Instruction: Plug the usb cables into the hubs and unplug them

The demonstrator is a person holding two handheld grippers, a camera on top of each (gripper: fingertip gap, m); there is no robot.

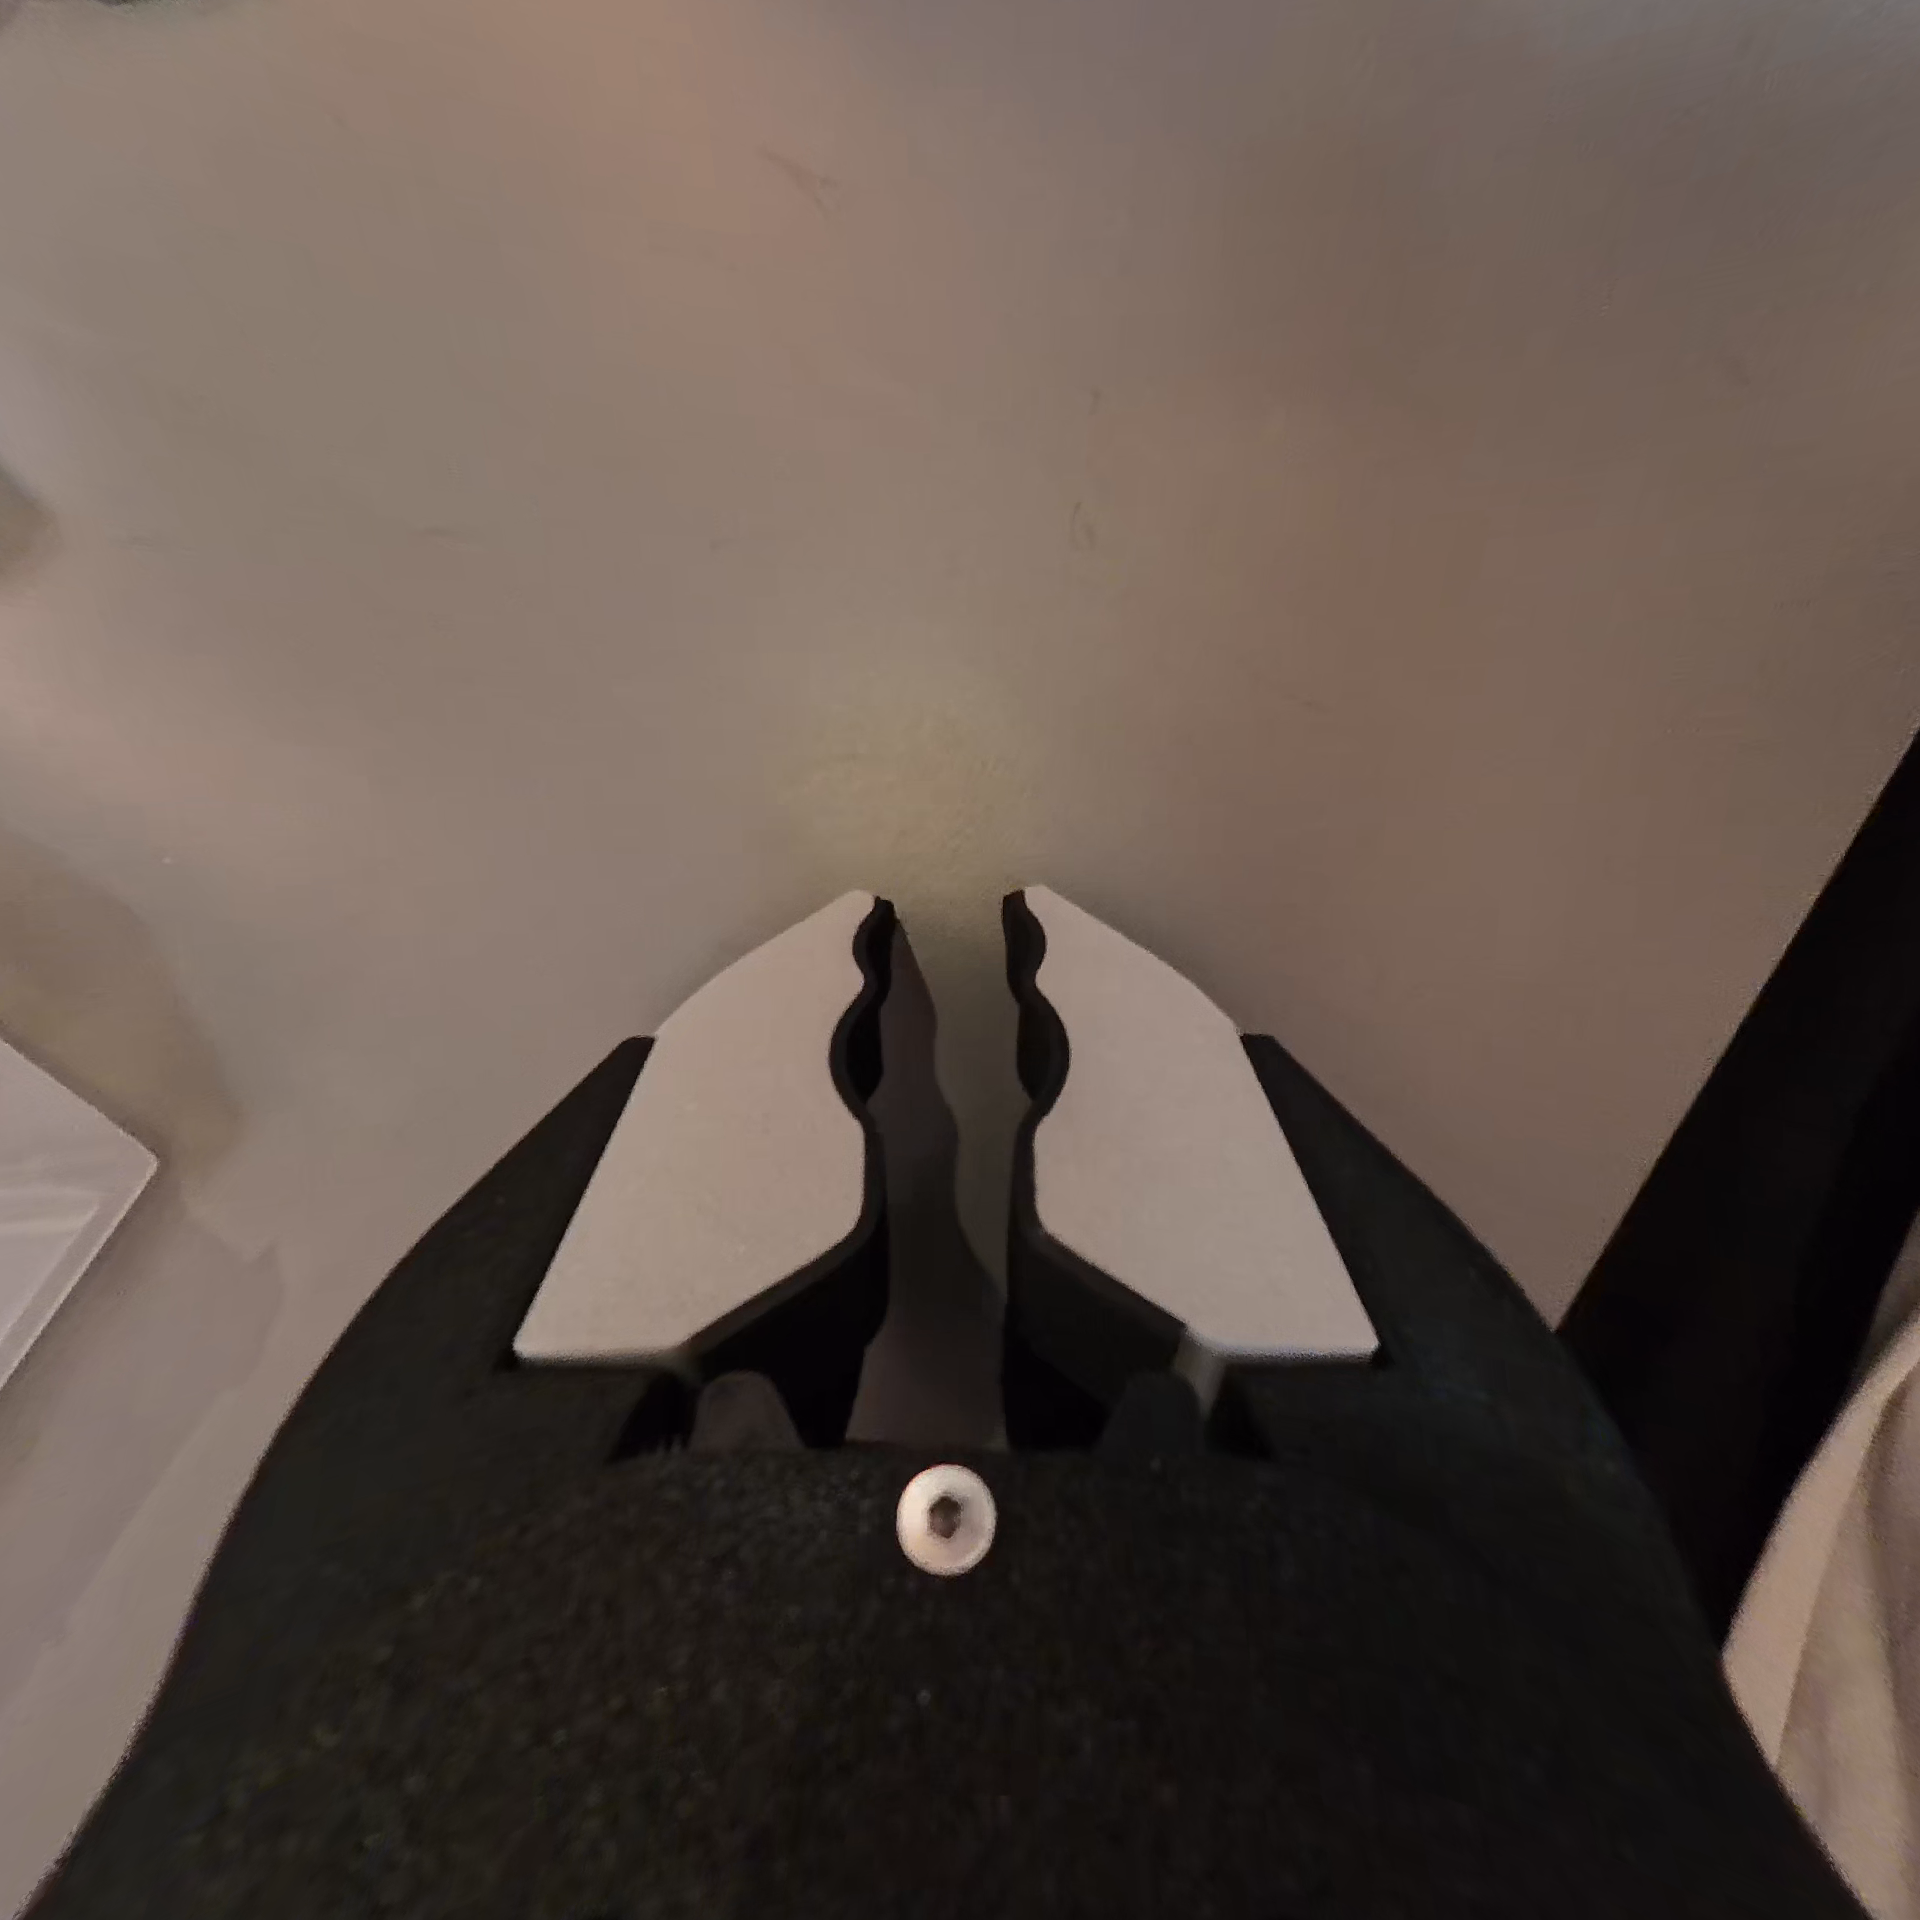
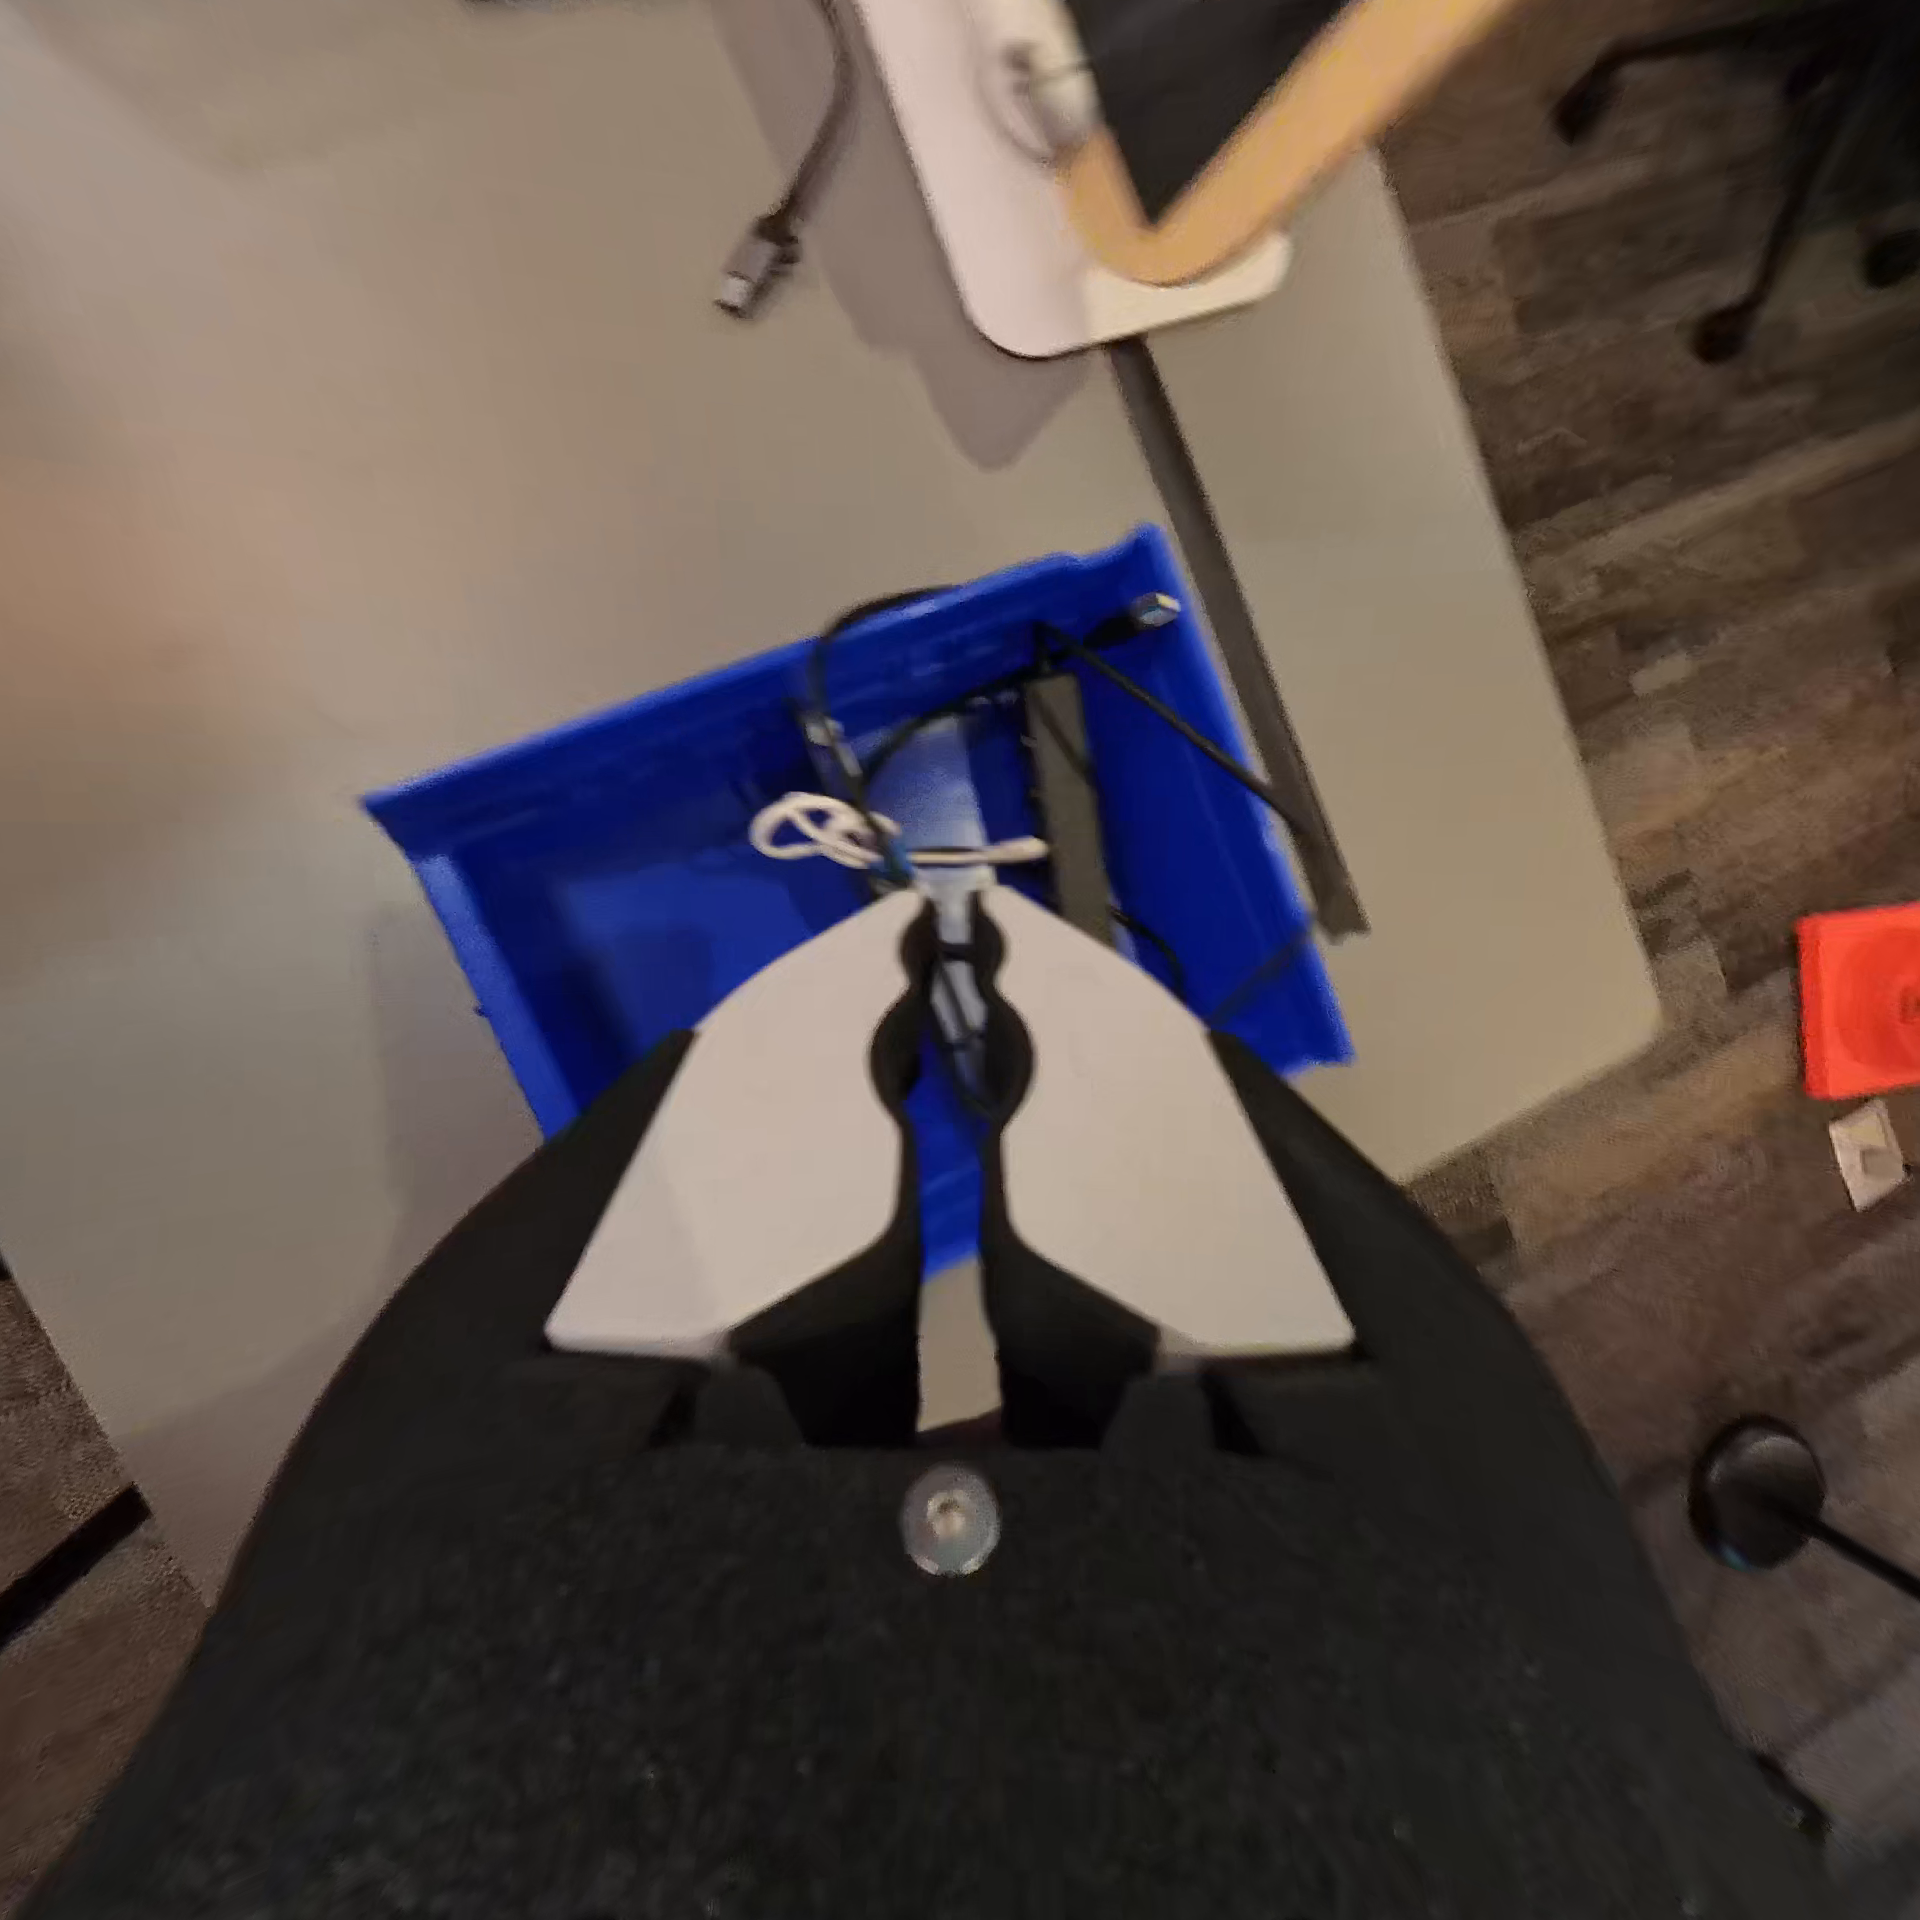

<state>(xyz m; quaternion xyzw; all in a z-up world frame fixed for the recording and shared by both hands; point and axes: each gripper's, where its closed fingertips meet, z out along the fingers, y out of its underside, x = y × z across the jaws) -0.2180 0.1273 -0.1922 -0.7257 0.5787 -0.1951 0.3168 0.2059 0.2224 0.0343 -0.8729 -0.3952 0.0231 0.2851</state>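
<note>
You look barely started: no plug is seated in a hub that these views show. Your right tongs [image 2: 948, 914] are nearly closed over the blue bin [image 2: 644, 894] and seem to pinch a cable [image 2: 961, 992], though blur leaves that unsure. The bin holds tangled black and white cables and a long dark hub [image 2: 1065, 800]. Another plug [image 2: 753, 265] lies loose on the bench [image 2: 312, 468]. Your left tongs [image 1: 945, 909] hang slightly open and empty above bare bench.

Bare grey tabletop [image 1: 935, 416] lies open ahead of the left gripper [image 1: 945, 909]. Before the right gripper [image 2: 948, 914], tangled cables [image 2: 1049, 727] crowd the blue bin [image 2: 623, 894]; a loose cable plug [image 2: 753, 265] and a white lamp base [image 2: 1039, 208] occupy the far tabletop.
</note>
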